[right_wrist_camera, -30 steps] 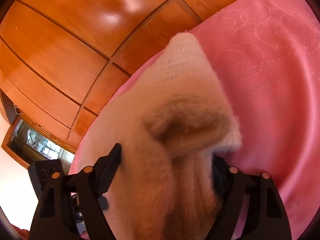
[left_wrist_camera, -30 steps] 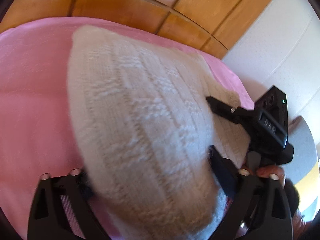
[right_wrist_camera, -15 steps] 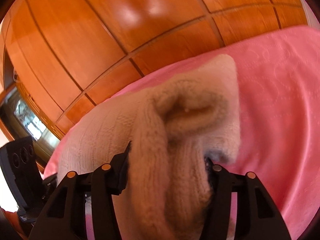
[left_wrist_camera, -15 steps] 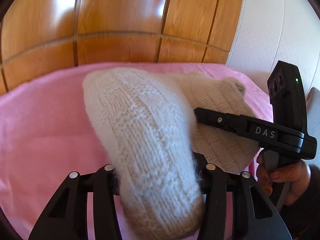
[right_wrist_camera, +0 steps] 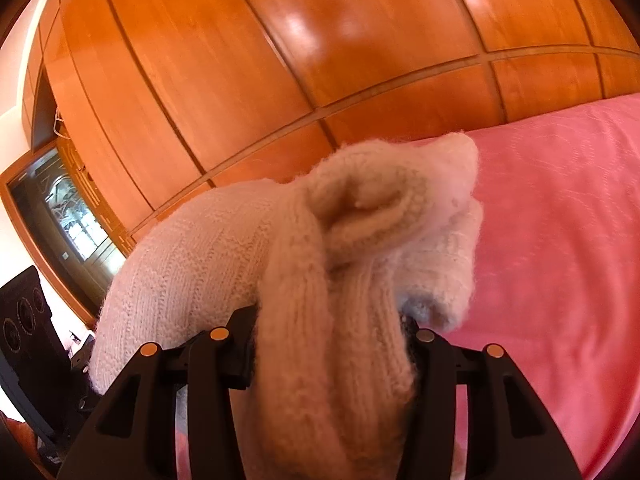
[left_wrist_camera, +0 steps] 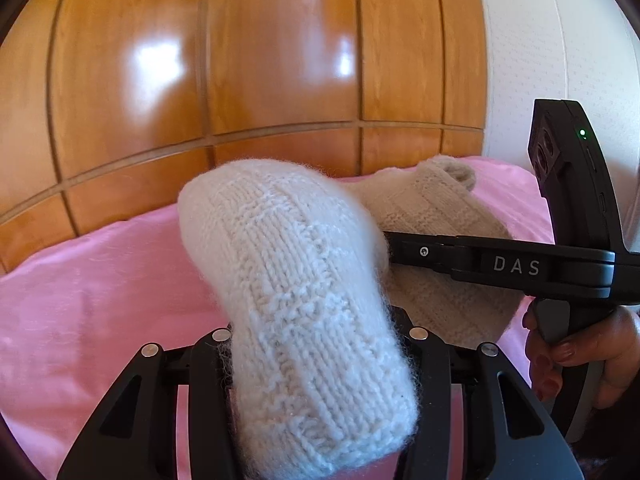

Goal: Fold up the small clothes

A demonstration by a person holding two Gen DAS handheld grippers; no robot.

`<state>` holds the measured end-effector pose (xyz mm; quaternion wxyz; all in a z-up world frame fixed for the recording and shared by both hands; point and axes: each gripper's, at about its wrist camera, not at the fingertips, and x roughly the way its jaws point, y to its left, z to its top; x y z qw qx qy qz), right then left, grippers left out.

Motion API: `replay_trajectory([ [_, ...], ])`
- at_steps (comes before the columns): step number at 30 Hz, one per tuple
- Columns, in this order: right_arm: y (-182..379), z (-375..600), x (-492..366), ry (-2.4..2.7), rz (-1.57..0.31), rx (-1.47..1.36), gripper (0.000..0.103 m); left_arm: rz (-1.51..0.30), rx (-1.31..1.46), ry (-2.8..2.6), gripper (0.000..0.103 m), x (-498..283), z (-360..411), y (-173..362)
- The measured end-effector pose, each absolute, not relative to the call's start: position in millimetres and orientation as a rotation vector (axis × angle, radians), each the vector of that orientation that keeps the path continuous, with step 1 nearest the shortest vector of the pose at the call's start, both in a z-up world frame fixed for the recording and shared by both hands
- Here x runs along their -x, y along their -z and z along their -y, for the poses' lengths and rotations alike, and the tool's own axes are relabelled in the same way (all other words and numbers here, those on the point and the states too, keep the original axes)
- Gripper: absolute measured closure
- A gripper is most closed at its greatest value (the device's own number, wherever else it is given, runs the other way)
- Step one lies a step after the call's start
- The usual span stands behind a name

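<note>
Between both grippers, I hold the knit (left_wrist_camera: 304, 304) off the pink sheet (left_wrist_camera: 88, 288): left gripper (left_wrist_camera: 320, 344) and right gripper (right_wrist_camera: 332, 344) clamp opposite ends. Since a second ago it has lifted (fold pending).

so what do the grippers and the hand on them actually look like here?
Both grippers, left gripper and right gripper, are matte black with silver rivets on triangular cut-out fingers. The right one's side reads "DAS" in grey and its camera block has a green LED. The right hand is bare, nails dark-polished.
</note>
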<state>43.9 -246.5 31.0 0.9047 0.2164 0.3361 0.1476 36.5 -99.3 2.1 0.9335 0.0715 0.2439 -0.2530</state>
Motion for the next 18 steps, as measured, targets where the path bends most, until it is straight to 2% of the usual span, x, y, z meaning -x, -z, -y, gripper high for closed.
replay_trajectory([
  [10,-38,205,-107,-0.364,-0.682,-0.368,0.056,-0.449,-0.164,0.421,0.059,-81,73,-11],
  [18,-42,201,-162,-0.358,-0.667,-0.288,0.056,-0.378,-0.201,0.364,0.059,-135,81,-11],
])
